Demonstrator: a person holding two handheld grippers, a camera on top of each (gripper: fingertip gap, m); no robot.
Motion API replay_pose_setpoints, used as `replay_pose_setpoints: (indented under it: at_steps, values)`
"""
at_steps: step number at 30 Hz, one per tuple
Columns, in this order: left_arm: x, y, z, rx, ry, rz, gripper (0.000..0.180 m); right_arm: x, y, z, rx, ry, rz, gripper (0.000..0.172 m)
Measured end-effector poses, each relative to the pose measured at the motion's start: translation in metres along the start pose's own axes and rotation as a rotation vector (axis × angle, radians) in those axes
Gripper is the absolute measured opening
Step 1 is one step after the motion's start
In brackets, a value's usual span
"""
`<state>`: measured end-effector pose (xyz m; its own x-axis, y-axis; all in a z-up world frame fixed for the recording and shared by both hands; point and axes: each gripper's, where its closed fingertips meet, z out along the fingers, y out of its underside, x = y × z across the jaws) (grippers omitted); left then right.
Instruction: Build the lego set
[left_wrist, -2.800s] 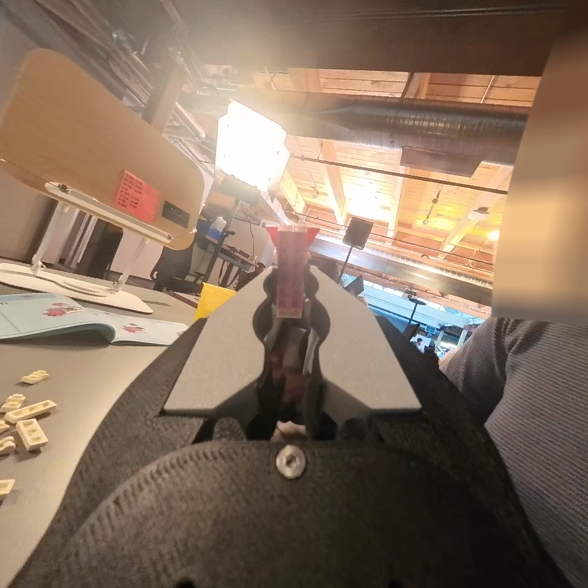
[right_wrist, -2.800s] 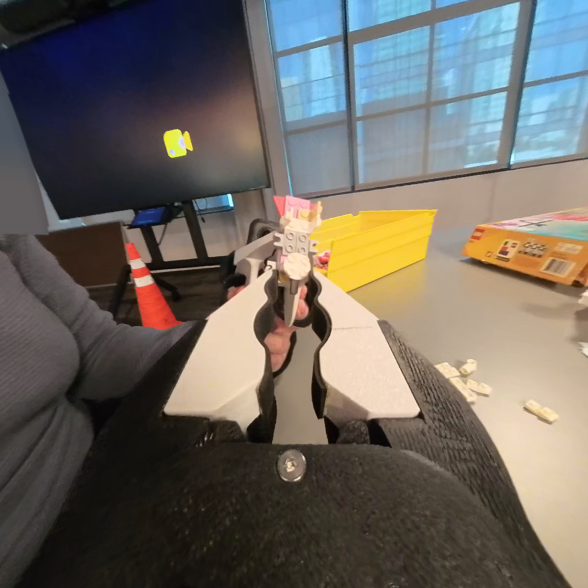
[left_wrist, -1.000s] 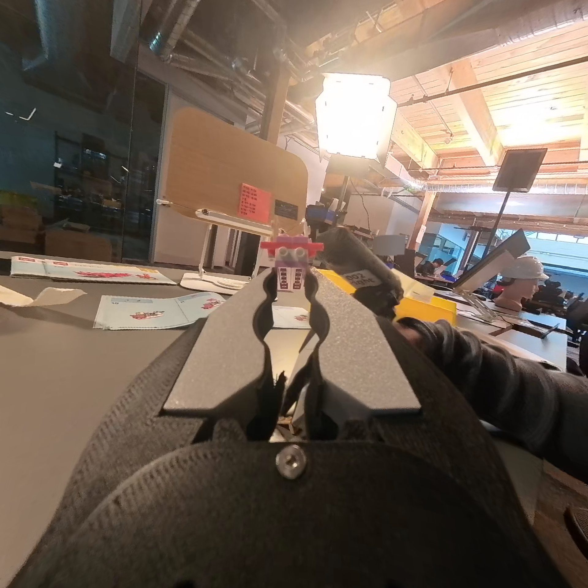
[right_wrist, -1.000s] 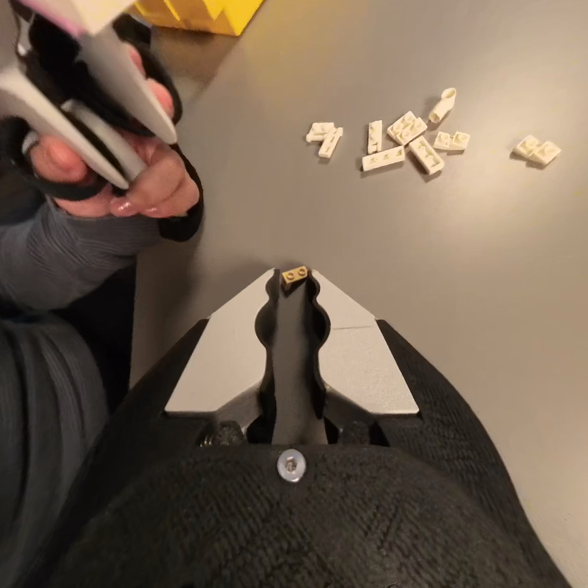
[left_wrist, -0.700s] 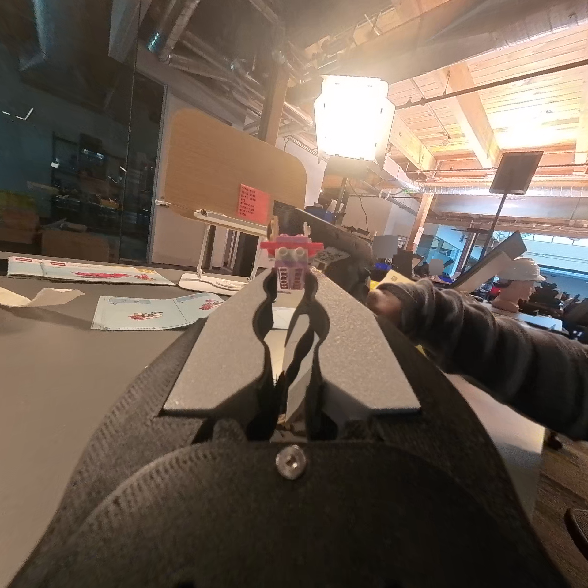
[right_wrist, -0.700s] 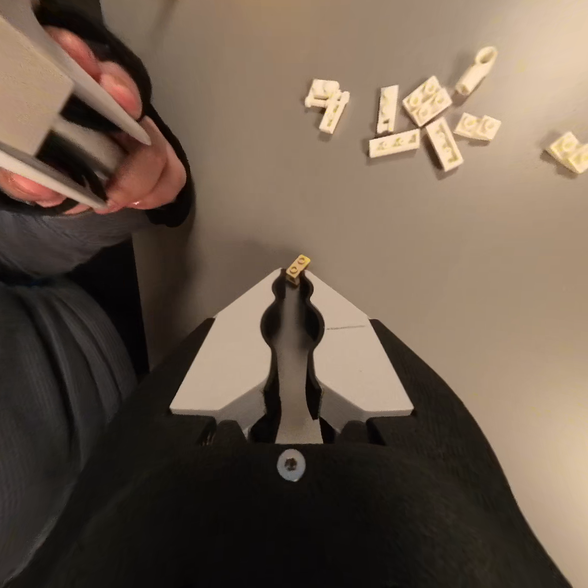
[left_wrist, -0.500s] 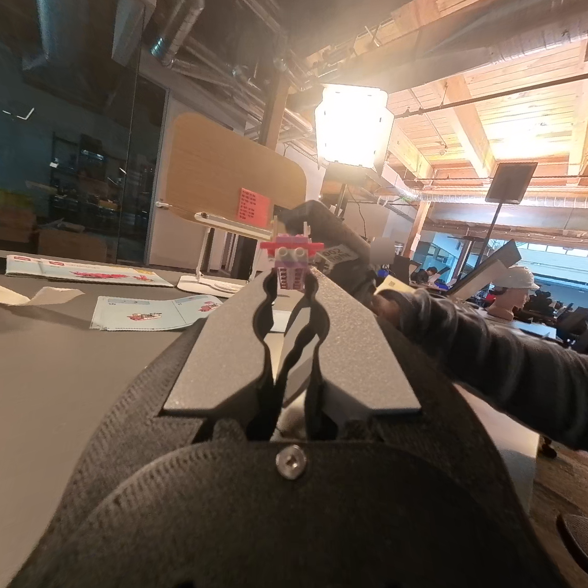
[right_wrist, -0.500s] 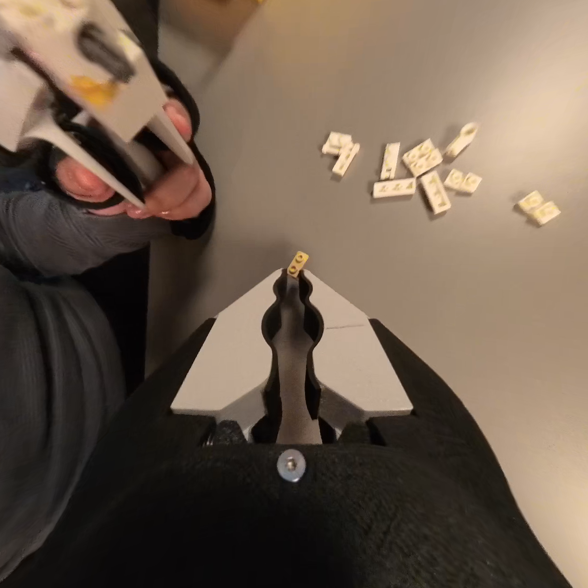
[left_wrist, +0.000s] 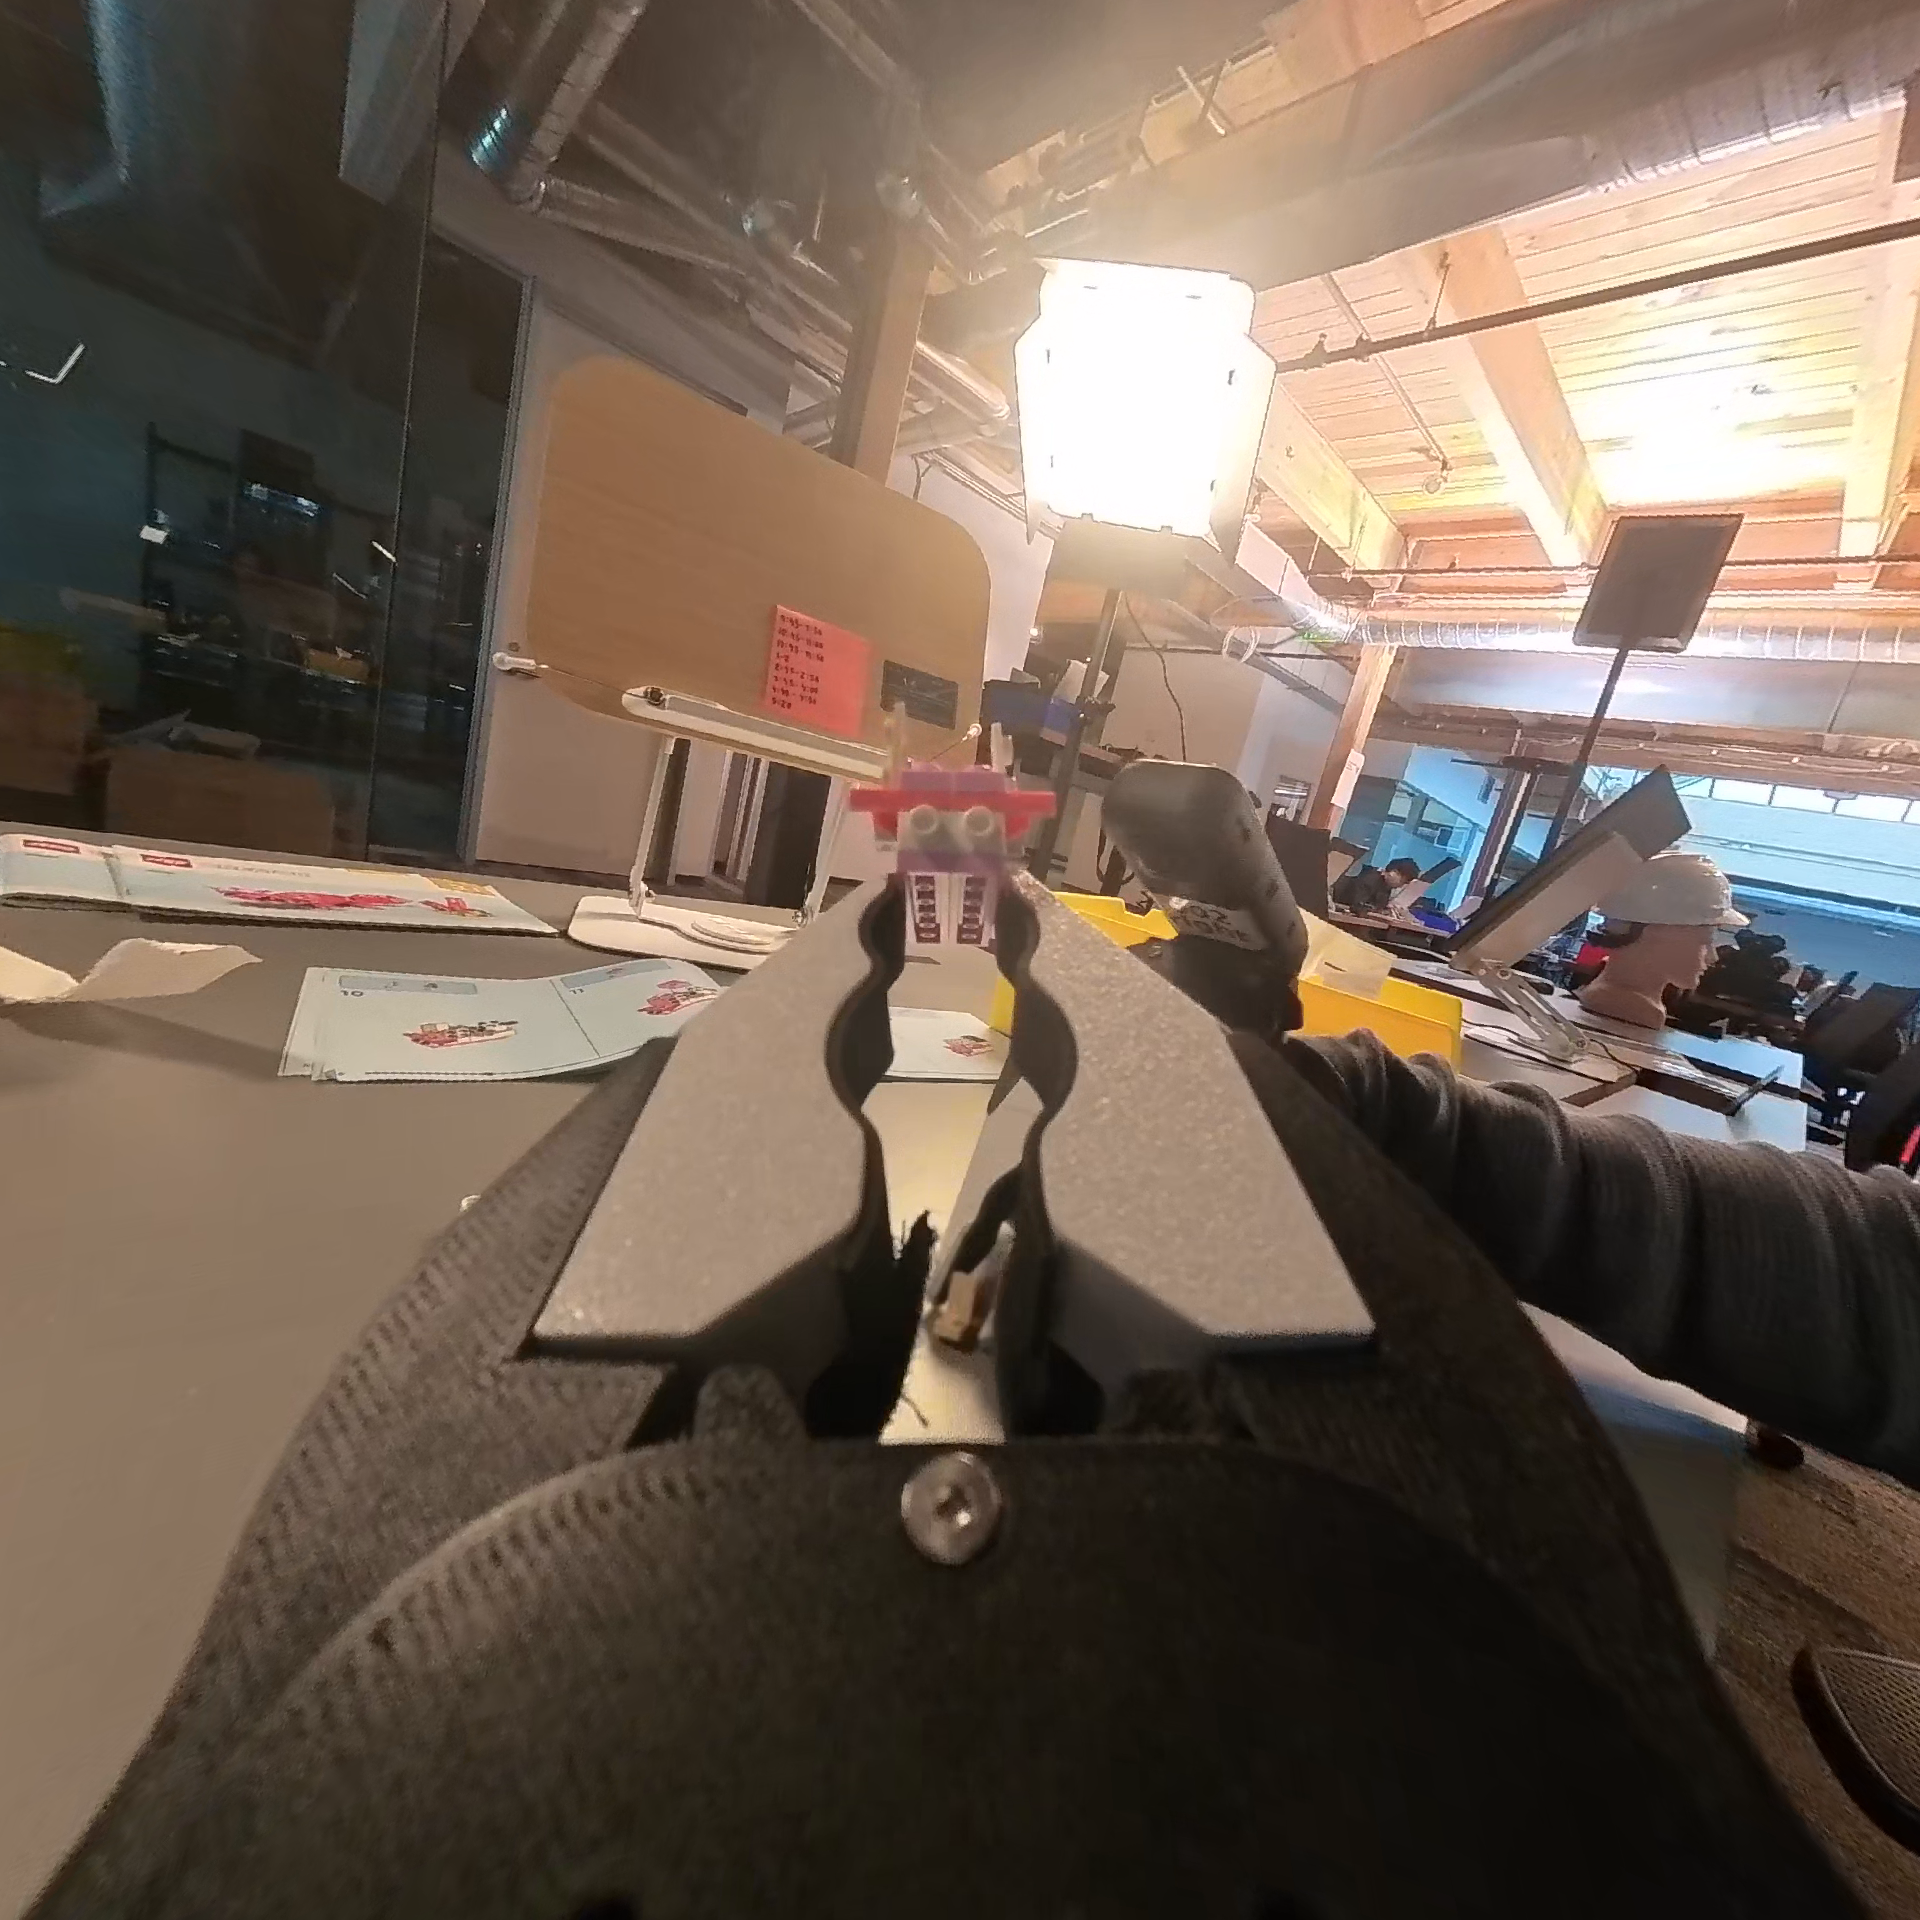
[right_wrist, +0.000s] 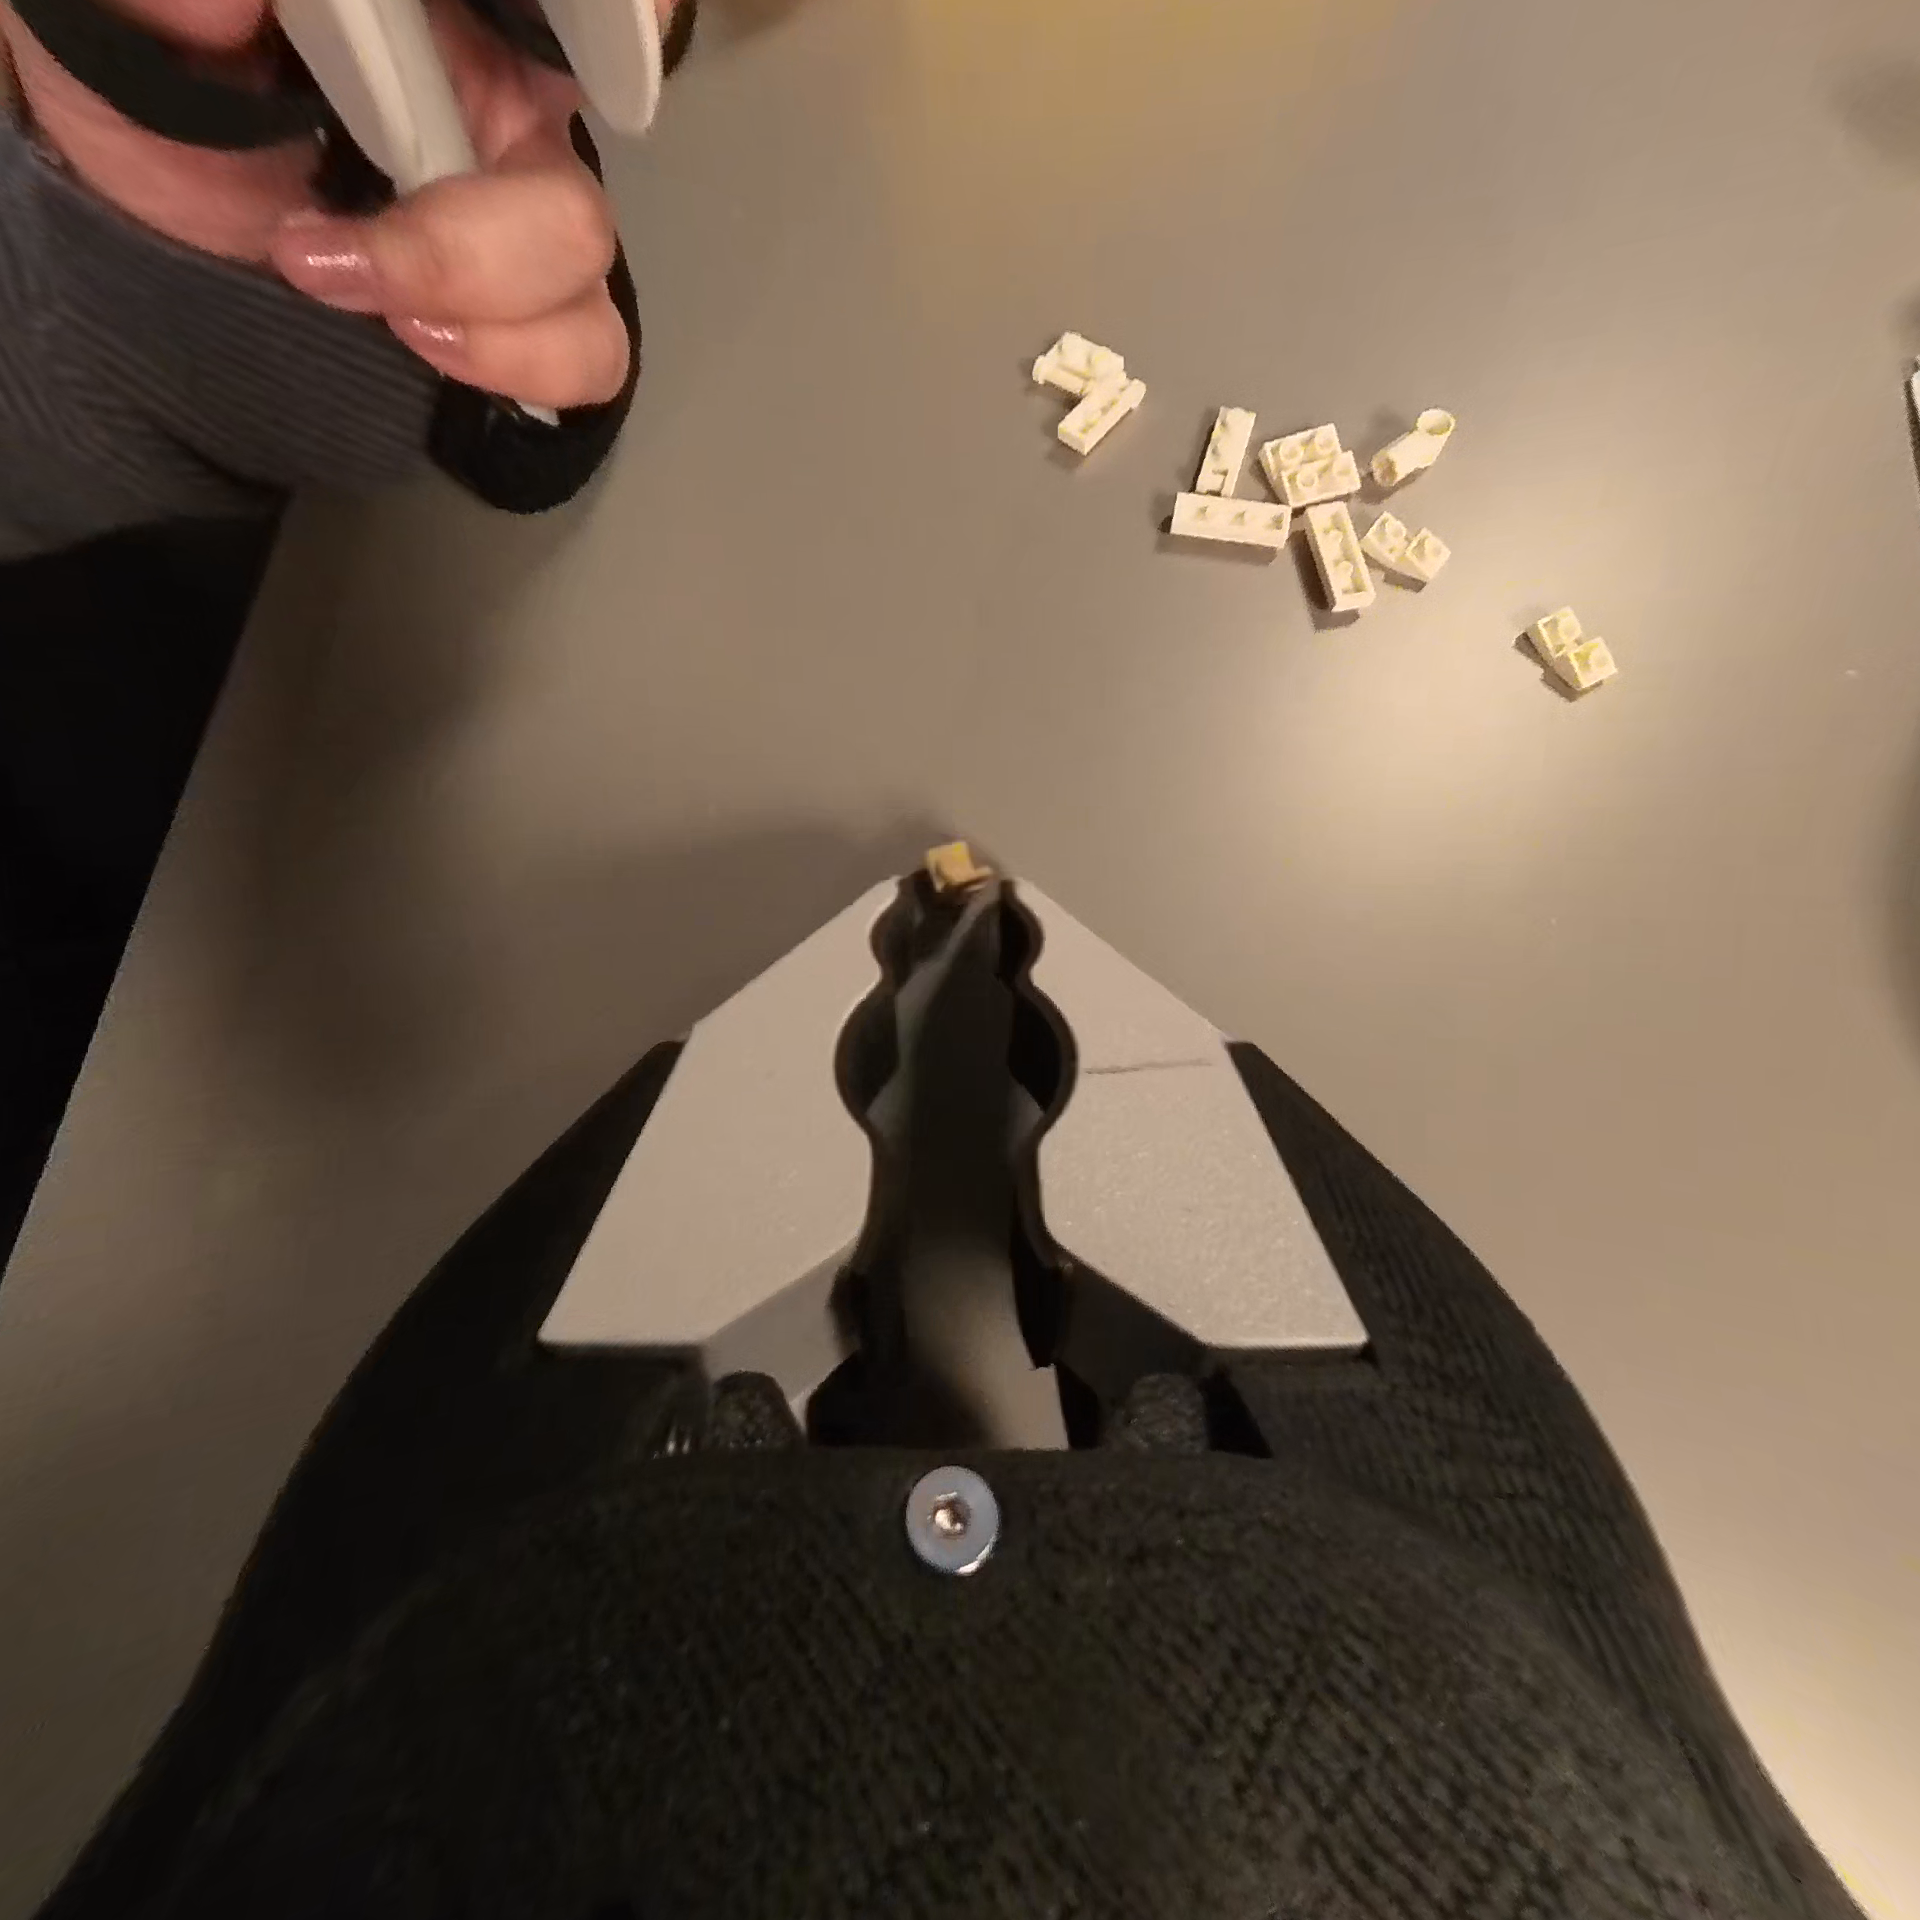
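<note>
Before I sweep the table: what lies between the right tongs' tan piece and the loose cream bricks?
Only bare grey table, seen in the right wrist view.

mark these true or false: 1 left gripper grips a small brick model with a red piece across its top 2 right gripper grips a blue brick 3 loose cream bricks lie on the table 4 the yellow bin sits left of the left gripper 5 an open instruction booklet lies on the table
1. True: the left gripper is clamped on the small brick model.
2. False: the right gripper pinches a small tan brick.
3. True: the loose cream bricks lie on the table.
4. False: the yellow bin sits to its right.
5. True: the open instruction booklet lies flat.
</note>
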<state>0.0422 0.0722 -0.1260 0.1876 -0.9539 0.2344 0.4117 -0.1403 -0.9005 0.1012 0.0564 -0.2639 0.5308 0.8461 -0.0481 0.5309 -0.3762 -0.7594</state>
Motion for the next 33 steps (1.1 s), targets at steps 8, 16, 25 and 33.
replay_pose_setpoints:
  at_steps: [8,16,25,33]
  values:
    - [0.002,0.001,0.001,-0.008,0.013,-0.002,0.015,-0.002,0.000,-0.012,0.036,-0.087,0.009,0.031]
    - [0.002,0.002,0.001,-0.008,0.020,-0.007,0.015,-0.043,0.005,-0.012,0.001,-0.244,-0.017,0.024]
    - [0.003,0.003,0.002,-0.013,0.026,-0.005,0.015,-0.014,-0.002,-0.008,0.076,-0.106,0.057,0.032]
    - [0.004,0.003,0.002,-0.014,0.030,-0.005,0.015,-0.026,-0.007,-0.012,0.122,-0.189,0.068,0.021]
